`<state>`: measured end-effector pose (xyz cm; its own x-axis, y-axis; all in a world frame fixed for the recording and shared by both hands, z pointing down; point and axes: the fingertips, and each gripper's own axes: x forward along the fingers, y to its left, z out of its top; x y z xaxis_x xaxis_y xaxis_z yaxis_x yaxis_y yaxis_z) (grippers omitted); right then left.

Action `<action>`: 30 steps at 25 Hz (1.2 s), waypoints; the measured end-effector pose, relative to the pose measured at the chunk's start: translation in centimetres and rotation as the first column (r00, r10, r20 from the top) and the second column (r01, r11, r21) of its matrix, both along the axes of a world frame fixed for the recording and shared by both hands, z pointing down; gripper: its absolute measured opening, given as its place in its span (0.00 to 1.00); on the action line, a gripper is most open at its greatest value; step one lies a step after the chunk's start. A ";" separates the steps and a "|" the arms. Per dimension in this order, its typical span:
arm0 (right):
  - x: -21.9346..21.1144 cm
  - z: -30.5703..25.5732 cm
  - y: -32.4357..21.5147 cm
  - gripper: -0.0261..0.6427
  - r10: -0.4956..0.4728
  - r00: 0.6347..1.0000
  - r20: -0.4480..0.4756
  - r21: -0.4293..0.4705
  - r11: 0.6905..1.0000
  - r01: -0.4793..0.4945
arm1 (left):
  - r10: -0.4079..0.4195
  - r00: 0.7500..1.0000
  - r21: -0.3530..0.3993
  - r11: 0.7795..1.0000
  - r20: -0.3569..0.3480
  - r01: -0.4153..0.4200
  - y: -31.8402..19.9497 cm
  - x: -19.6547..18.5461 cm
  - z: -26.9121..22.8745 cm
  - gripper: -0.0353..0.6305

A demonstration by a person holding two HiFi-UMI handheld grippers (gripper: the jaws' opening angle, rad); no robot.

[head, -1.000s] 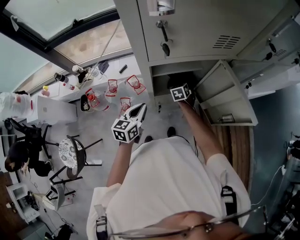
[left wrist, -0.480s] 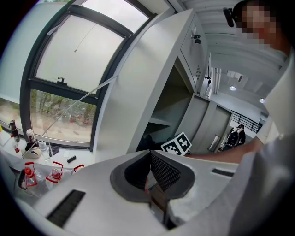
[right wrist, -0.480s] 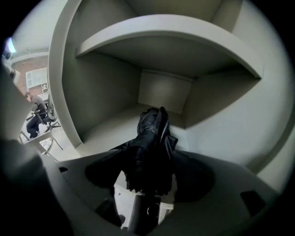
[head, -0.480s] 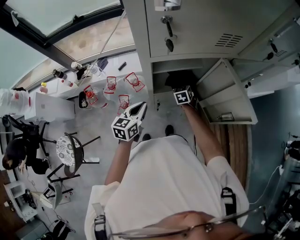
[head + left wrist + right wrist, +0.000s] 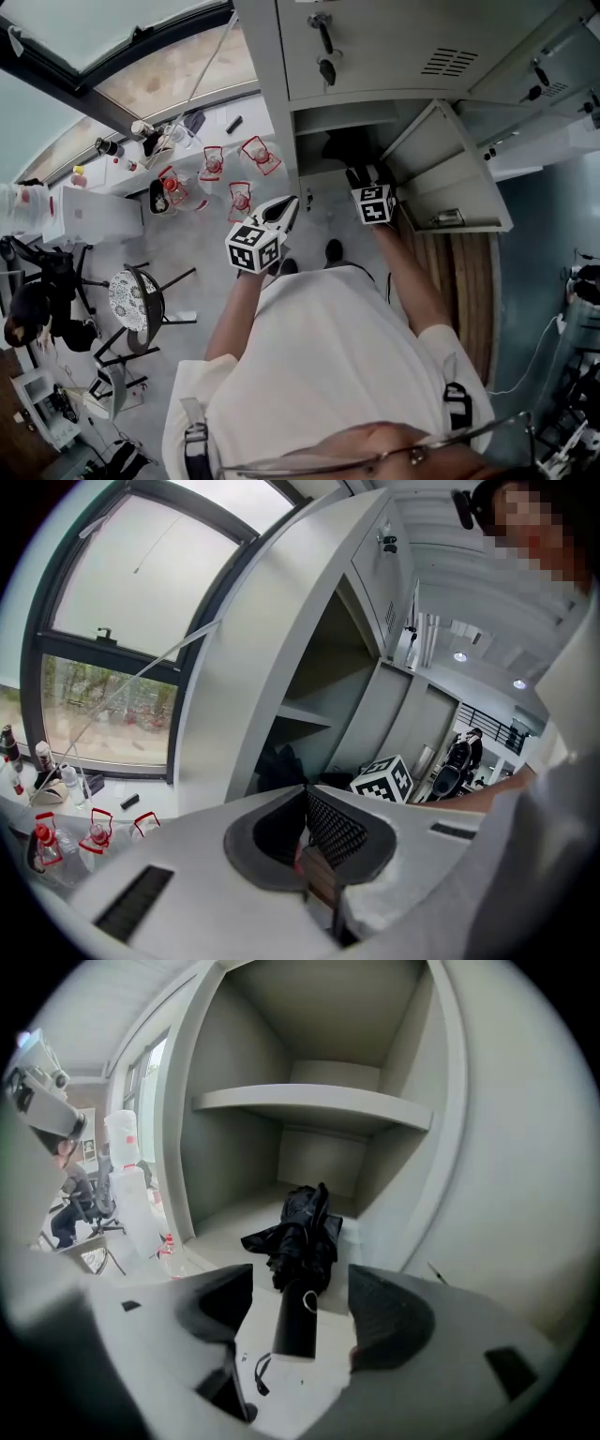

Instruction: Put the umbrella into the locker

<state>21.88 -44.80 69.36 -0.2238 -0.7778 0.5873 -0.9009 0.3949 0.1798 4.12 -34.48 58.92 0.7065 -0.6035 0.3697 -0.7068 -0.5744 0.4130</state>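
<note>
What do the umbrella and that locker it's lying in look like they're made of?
Umbrella: probably black woven fabric, matte; it lies in soft crumpled folds.
Its handle: smooth black, likely plastic, with a faint sheen.
Locker: painted sheet metal, it seems, pale grey with a satin finish; it has thin flat walls, and pressed vent slots in a door.

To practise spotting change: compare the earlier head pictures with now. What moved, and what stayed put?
The right gripper has drawn back out of the locker toward the person. Its jaws, apart, are closing slightly on nothing: the umbrella lies free on the locker floor, its handle between them but untouched. The left gripper stayed shut, the locker door open.
</note>
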 end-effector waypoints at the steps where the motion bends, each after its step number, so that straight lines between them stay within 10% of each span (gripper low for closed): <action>1: 0.4 0.3 0.5 0.52 0.005 1.000 0.003 -0.006 1.000 -0.005 | 0.007 1.000 -0.003 1.000 0.000 -0.007 0.1 0.3 0.1 0.06; 30: -0.9 4.5 2.1 0.18 -0.111 0.992 0.063 -0.020 0.993 0.112 | -0.078 0.996 -0.025 0.997 0.037 0.079 1.6 4.9 1.6 0.06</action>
<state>21.00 -42.66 73.86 -0.3446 -0.7323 0.5874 -0.8600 0.4971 0.1152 8.98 -32.92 60.52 0.6433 -0.6465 0.4102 -0.7639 -0.5057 0.4009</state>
